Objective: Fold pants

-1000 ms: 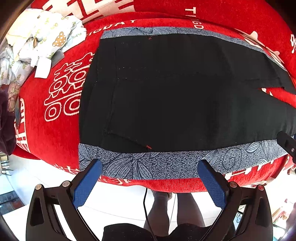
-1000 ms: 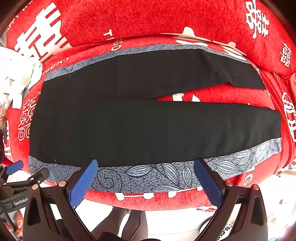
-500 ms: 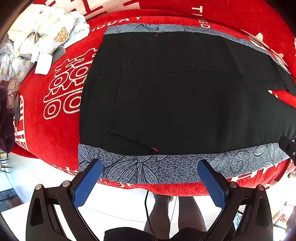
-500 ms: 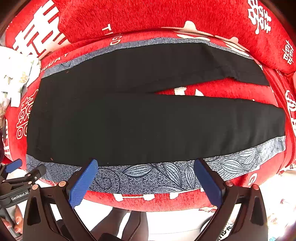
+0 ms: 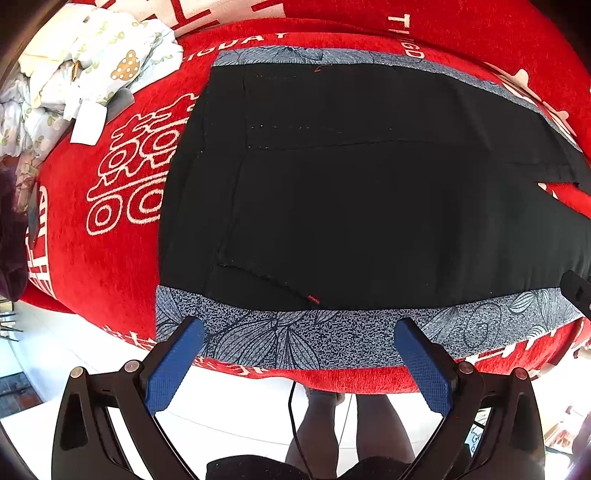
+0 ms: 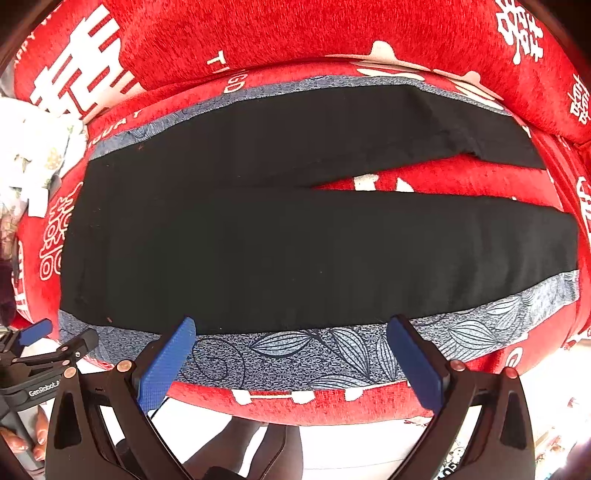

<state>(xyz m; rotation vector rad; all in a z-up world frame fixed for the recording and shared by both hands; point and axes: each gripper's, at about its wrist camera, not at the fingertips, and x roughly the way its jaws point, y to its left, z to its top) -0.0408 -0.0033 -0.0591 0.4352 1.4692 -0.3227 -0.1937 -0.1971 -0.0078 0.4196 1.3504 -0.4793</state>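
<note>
Both tongs gape wide and empty: the left gripper [image 5: 299,350] at the waist end, the right gripper [image 6: 291,350] by the near leg. The black cloth pants with grey leaf-print side bands [image 6: 295,240] lie flat on a red plush sofa cover [image 6: 258,33]. They look soft, limp and light; pinch the near banded edge.

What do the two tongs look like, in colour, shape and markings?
Both the left tongs and the right tongs have black angular frames with copper-coloured rivets and flat blue textured pads. The left one carries white "GenRobot" lettering. A thin black cable hangs below it.
</note>
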